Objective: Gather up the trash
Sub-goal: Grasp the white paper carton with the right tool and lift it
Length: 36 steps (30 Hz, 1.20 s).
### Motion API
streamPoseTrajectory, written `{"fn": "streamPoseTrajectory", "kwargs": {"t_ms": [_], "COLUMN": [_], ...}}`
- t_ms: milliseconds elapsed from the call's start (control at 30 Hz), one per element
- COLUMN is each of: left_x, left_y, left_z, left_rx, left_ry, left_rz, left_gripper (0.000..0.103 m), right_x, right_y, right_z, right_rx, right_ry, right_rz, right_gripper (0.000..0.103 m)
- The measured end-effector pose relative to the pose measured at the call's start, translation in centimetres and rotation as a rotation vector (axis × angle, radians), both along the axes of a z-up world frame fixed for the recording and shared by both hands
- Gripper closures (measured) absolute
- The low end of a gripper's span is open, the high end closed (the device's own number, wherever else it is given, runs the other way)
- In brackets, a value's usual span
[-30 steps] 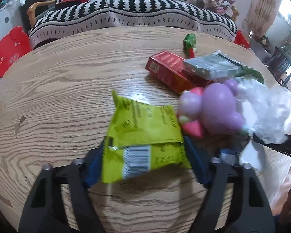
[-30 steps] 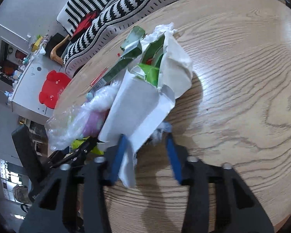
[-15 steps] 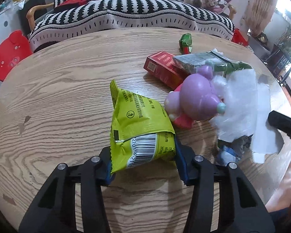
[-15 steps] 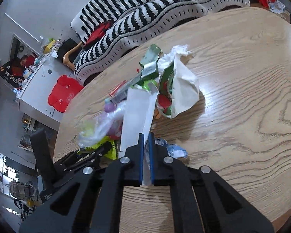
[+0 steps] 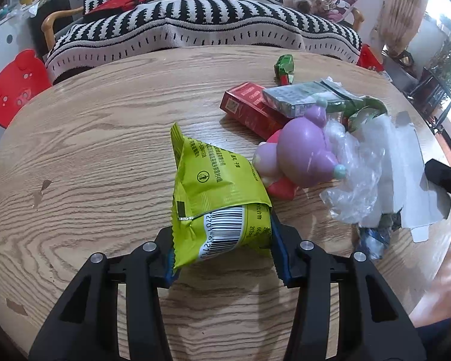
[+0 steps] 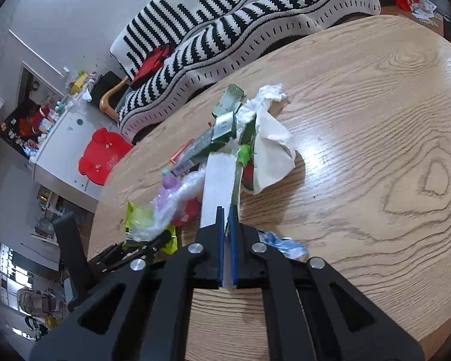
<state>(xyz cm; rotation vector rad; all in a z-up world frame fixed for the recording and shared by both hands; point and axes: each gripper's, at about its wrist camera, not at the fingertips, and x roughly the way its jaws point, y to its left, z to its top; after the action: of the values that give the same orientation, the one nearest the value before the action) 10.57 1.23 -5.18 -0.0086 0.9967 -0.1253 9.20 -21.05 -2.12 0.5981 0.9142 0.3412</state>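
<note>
Since the earlier frame both grippers have closed: left gripper [image 5: 222,252] pinches the yellow-green snack bag [image 5: 213,198] just above the table [image 5: 90,150], barcode legible; right gripper [image 6: 225,237] clamps white cardboard [image 6: 218,189]. Only the right view shows the crumpled tissue [image 6: 273,147].

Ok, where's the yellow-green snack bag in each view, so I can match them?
Left wrist: snack bag at centre, clamped between the left fingers.
Right wrist: lower left, mostly hidden behind clear plastic, above the left gripper.
Shared landmark: purple toy, just right of the bag in both.
</note>
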Motion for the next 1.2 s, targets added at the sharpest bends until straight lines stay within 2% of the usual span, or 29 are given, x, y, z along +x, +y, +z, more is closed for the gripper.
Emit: {"fn": "streamPoseTrajectory", "kwargs": {"t_ms": [67, 200, 467, 533, 567, 600, 633, 700, 733, 767, 833, 933, 967, 1000, 1100, 1200], "left_x": [-0.2, -0.6, -0.8, -0.8, -0.8, -0.7, -0.7, -0.6, -0.6, -0.6, -0.6, -0.6, -0.6, -0.7, -1.0, -1.4], "left_y": [0.1, 0.0, -0.3, -0.3, -0.3, -0.3, -0.3, -0.3, -0.3, -0.3, -0.3, -0.2, -0.3, -0.2, -0.1, 0.1], "left_z": [0.3, 0.9, 0.8, 0.8, 0.7, 0.6, 0.6, 0.5, 0.5, 0.5, 0.5, 0.4, 0.3, 0.3, 0.5, 1.0], "left_rx": [-0.004, -0.011, 0.008, 0.011, 0.012, 0.016, 0.018, 0.021, 0.021, 0.021, 0.022, 0.021, 0.019, 0.016, 0.009, -0.002], "left_ry": [-0.008, -0.021, -0.019, -0.017, -0.016, -0.014, -0.014, -0.012, -0.011, -0.011, -0.01, -0.009, -0.009, -0.011, -0.019, -0.031], "left_rz": [0.003, 0.004, -0.01, -0.01, -0.009, -0.009, -0.008, -0.007, -0.007, -0.007, -0.005, -0.004, -0.004, -0.004, -0.011, -0.015], "left_gripper": [0.055, 0.056, 0.055, 0.055, 0.055, 0.055, 0.055, 0.055, 0.055, 0.055, 0.055, 0.055, 0.055, 0.055, 0.055, 0.056], "right_x": [-0.1, -0.3, 0.3, 0.5, 0.6, 0.6, 0.4, 0.6, 0.8, 1.0, 1.5, 2.4, 2.5, 2.5, 2.0, 1.2], "right_y": [-0.5, -0.7, -0.2, -0.4, -0.6, -0.7, -0.9, -0.3, 0.2, 0.6, 1.8, 3.6, 3.9, 4.2, 4.7, 4.8], "right_z": [0.2, 1.1, 0.3, 0.1, -0.1, -0.2, 0.1, 0.4, 0.5, 0.5, 0.0, -1.5, -1.8, -2.0, -1.0, 0.8], "right_rx": [0.061, 0.081, -0.035, -0.044, -0.044, -0.04, -0.033, -0.05, -0.051, -0.057, -0.086, -0.119, -0.127, -0.125, -0.117, -0.098], "right_ry": [-0.011, -0.042, 0.009, 0.031, 0.047, 0.049, 0.02, 0.007, 0.006, 0.011, 0.038, 0.093, 0.102, 0.105, 0.064, -0.002], "right_rz": [0.0, -0.001, 0.005, -0.016, -0.027, -0.037, -0.057, -0.032, -0.011, -0.001, 0.024, 0.054, 0.058, 0.064, 0.068, 0.059], "right_gripper": [0.1, 0.1, 0.1, 0.094, 0.068, 0.027, 0.019, 0.021, 0.026, 0.035, 0.041, 0.061, 0.079, 0.088, 0.097, 0.098]}}
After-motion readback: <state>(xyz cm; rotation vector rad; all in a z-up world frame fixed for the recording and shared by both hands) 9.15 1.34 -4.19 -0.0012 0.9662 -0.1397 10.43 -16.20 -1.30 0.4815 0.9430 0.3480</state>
